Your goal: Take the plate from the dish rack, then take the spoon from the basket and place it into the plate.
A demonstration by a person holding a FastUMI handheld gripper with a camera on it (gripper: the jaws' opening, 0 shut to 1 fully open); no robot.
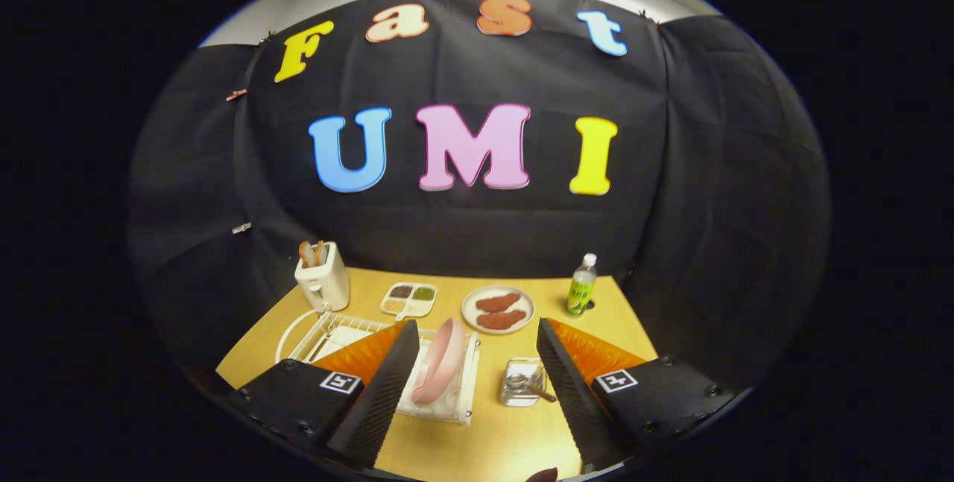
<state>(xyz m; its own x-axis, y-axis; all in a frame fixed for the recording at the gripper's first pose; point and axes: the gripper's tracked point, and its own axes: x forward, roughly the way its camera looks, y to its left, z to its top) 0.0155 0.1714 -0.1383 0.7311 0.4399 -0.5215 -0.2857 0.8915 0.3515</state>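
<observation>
Approach pending: pale pink round plate upright on edge in white wire dish rack, on yellow wooden table. Best done by lining up w/ plate's rim, one finger each side, then lifting straight up so plate clears rack wires w/o tipping. Gripper spread wide, holding nothing, touching nothing; plate between fingers, nearer left one, approx 11 o'clock from gripper's midpoint. Small clear square basket w/ spoon inside at approx 1 o'clock, just beside right finger. Beyond, at 12 o'clock: round plate w/ brown food pieces; green bottle at 1 o'clock; white toaster at 10 o'clock.
</observation>
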